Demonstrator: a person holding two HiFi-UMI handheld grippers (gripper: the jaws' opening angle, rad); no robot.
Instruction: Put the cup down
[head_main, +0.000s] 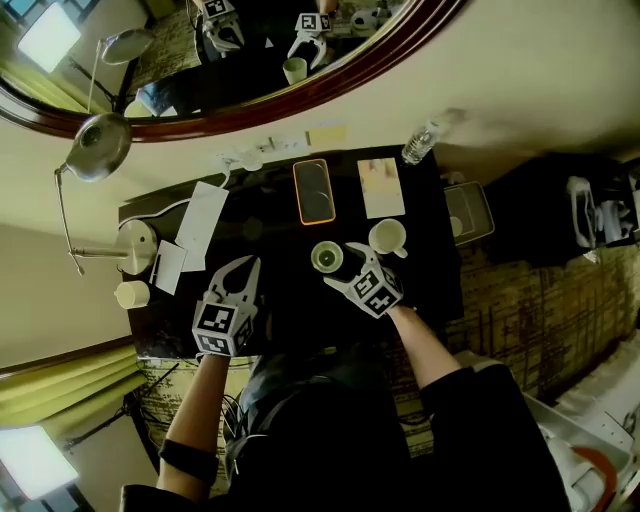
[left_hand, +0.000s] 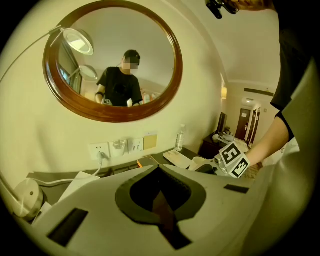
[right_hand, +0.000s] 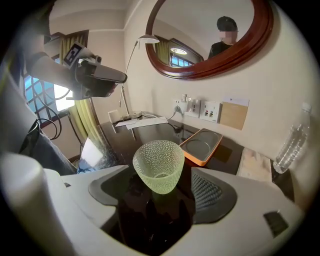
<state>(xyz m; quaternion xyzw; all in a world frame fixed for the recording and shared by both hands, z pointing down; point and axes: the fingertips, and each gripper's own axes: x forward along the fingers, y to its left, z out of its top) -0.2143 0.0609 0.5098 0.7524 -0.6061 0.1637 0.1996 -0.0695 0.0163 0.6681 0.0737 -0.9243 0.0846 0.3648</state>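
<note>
Wide-spread jaws of the right gripper (right_hand: 162, 192) frame the green pebbled cup (right_hand: 158, 166), which stands upright on the dark table (right_hand: 150, 131) with neither pad pressing on it. The pad to the cup's right sits closer than the other, and whether it brushes the wall cannot be told. The cup appears set down, so the risk now lies in the withdrawal. If the gripper pulls back crooked or swings sideways, that nearer pad could catch the cup, which narrows to a small base and would probably tip or skid easily. In the head view a white mug (head_main: 388, 237) stands just beside the cup on its right and an orange tray (right_hand: 202, 145) lies just beyond it, so a shoved cup could knock either. Well to the cup's left, the left gripper (head_main: 238, 272) hangs with fingers closed on nothing, clear of trouble.
</note>
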